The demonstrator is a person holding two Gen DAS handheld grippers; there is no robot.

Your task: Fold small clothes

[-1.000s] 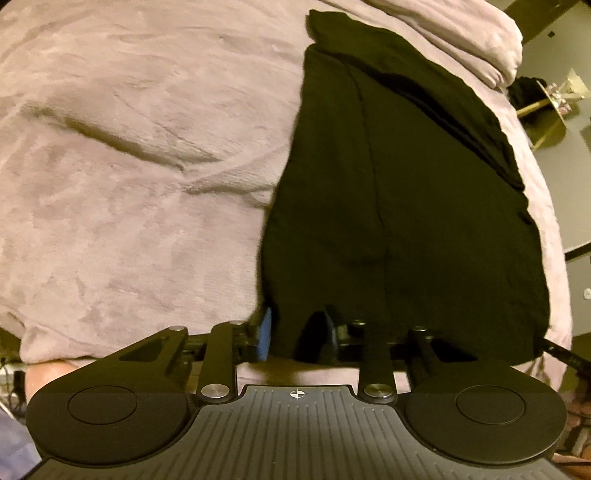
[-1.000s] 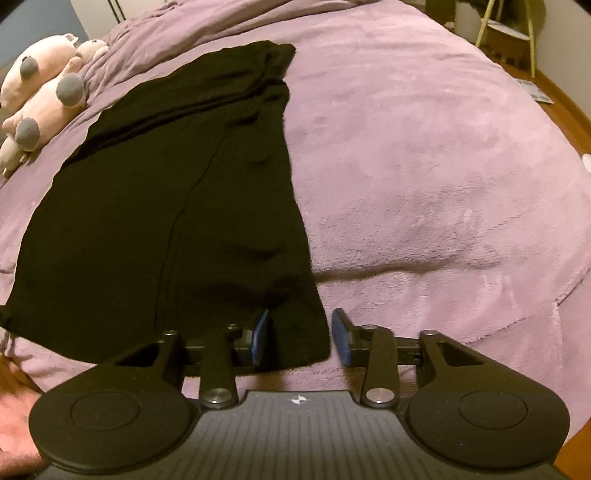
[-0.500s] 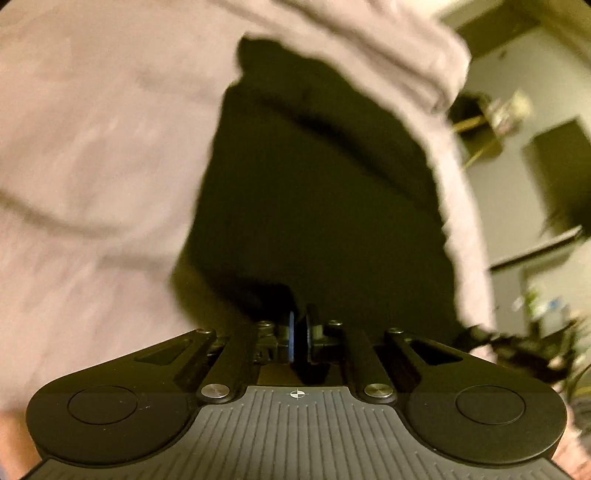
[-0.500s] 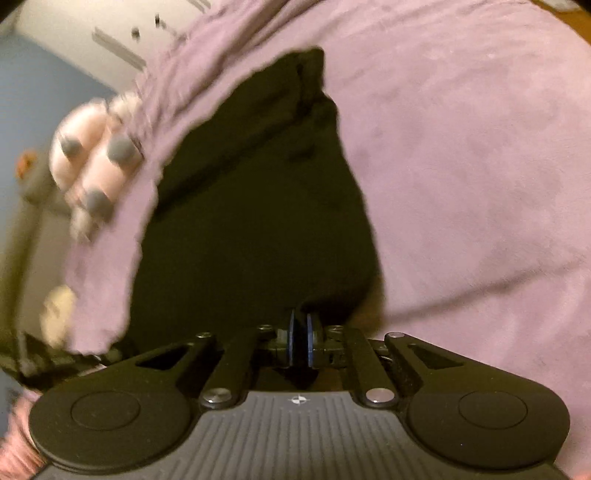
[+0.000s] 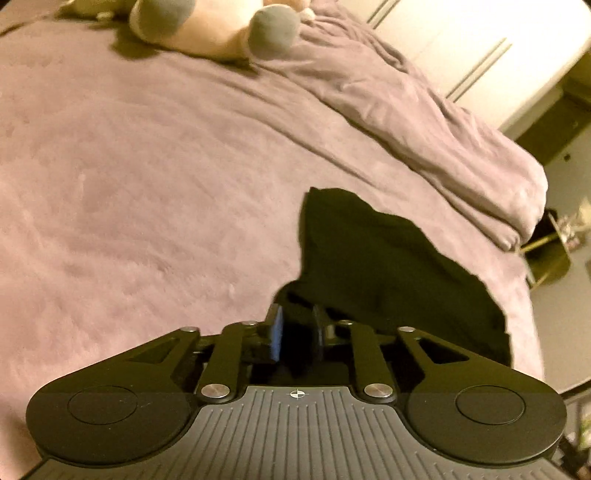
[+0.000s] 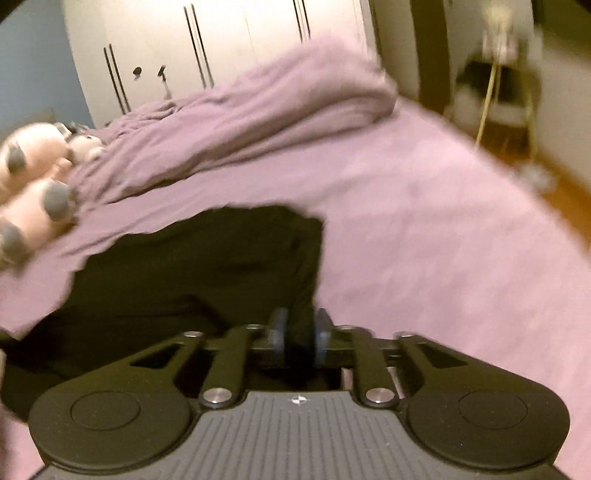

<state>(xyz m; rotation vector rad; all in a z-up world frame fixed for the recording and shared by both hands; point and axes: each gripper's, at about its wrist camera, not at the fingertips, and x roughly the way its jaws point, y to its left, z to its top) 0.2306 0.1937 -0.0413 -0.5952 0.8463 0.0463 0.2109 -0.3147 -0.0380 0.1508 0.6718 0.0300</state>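
Black garment — between tool pads

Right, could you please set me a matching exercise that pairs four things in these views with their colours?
Things:
1. garment
2. bedspread
3. plush toy
4. wardrobe doors

Colours:
A. pale pink with grey patches
B. black
C. cream with dark vertical strips
D. plain mauve

Pairs: 1-B, 2-D, 3-A, 4-C
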